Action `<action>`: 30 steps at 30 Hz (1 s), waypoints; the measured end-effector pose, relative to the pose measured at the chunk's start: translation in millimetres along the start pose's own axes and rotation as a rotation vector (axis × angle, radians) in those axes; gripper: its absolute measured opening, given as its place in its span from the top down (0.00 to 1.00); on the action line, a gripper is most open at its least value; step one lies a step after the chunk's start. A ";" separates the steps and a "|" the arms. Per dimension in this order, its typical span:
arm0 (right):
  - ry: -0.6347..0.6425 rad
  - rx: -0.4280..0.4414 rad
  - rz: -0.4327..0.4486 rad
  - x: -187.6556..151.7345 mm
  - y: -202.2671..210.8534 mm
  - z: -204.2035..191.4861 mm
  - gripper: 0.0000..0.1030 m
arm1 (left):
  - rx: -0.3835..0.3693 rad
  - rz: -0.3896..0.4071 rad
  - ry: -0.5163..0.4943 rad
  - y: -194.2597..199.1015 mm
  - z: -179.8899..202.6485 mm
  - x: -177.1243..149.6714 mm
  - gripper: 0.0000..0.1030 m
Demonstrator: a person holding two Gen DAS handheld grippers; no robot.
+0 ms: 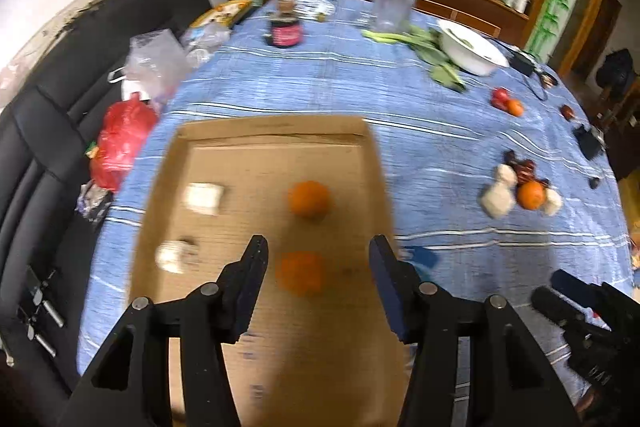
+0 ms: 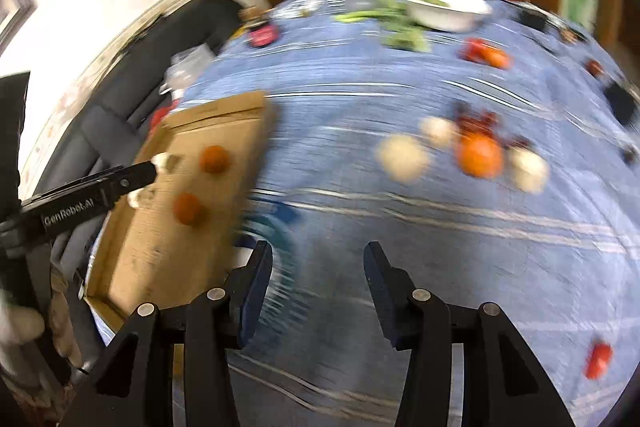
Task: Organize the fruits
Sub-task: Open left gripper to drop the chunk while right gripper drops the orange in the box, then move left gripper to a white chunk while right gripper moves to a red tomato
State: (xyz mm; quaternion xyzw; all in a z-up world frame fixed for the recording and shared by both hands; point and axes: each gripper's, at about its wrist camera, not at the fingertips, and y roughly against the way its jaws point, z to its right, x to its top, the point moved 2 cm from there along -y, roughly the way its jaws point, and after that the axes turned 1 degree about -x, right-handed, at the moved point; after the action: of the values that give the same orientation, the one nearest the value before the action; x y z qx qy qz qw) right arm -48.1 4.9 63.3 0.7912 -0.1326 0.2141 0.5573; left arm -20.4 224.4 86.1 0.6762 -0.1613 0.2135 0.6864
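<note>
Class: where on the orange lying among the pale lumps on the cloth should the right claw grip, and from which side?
Grip the orange across its widest part, coming from above. It is round, with pale lumps close on both sides, so only the top is free.

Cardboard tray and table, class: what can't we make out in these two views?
- Pale lumps in the cardboard tray, left wrist view: motion blur hides what they are.
- Dark red pieces behind the orange, right wrist view: blurred, kind unclear.
- Red item, right wrist view: smeared near the edge.
</note>
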 end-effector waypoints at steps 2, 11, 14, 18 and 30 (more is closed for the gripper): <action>-0.082 -0.035 0.012 -9.7 18.6 39.4 0.50 | -0.029 -0.011 -0.024 -5.6 23.0 -2.2 0.50; -0.319 -0.179 0.037 -48.6 79.4 171.5 0.50 | -0.126 -0.072 -0.104 -24.9 111.5 -10.7 0.50; -0.329 -0.194 0.022 -52.5 83.5 188.2 0.50 | -0.145 -0.074 -0.103 -26.0 124.6 -4.5 0.49; -0.285 -0.204 0.005 -54.6 80.3 195.0 0.50 | -0.132 -0.074 -0.100 -33.3 135.5 0.9 0.44; -0.197 -0.175 -0.066 -67.9 47.5 185.5 0.50 | -0.137 -0.130 -0.197 -81.7 154.6 -9.3 0.44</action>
State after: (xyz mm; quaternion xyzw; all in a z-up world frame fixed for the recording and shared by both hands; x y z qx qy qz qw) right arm -93.3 -187.5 16.2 0.7607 -0.1786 0.1045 0.6152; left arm 23.9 70.0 16.4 0.6543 -0.1979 0.0898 0.7243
